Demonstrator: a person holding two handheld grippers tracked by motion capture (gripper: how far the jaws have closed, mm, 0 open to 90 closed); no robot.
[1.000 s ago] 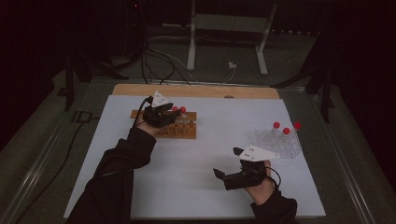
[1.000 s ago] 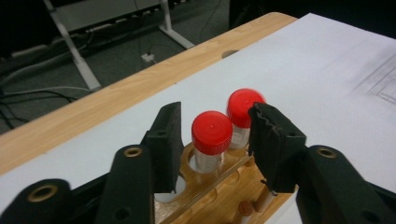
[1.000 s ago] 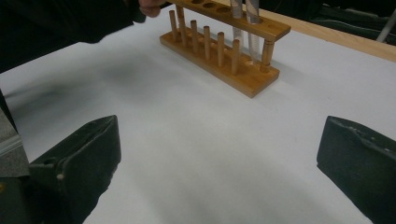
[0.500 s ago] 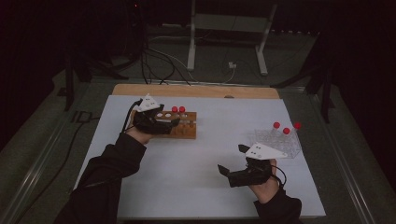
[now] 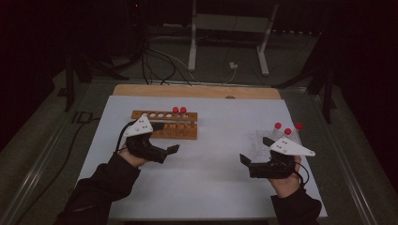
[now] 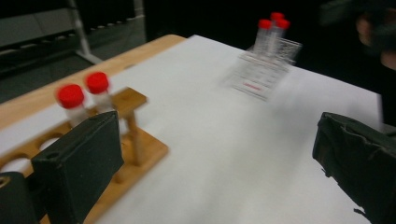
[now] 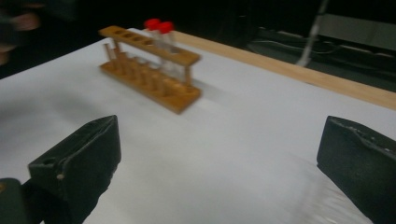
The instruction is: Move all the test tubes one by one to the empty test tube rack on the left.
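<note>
A wooden tube rack [image 5: 165,131] stands on the white sheet at the centre left, with two red-capped tubes [image 5: 179,111] at its right end. My left gripper [image 5: 170,152] hovers just in front of the rack; its jaws have just been opening and stand wide with nothing between them. In the left gripper view [image 6: 219,154] the rack [image 6: 135,149] and its tubes [image 6: 70,95] lie at the left. A clear plastic rack [image 5: 263,139] holds three red-capped tubes [image 5: 278,125] at the right. My right gripper [image 5: 246,164] is open and empty in front of it, facing the wooden rack [image 7: 149,79].
The white sheet [image 5: 211,187] covers a wooden table whose back edge [image 5: 197,91] shows beyond it. Cables and metal stand legs [image 5: 192,42] lie on the dark floor behind. The person's right hand [image 6: 378,37] shows far off in the left gripper view.
The left gripper drew back from the wooden rack toward the near left and opened. The right gripper shifted a little to the right, still open.
</note>
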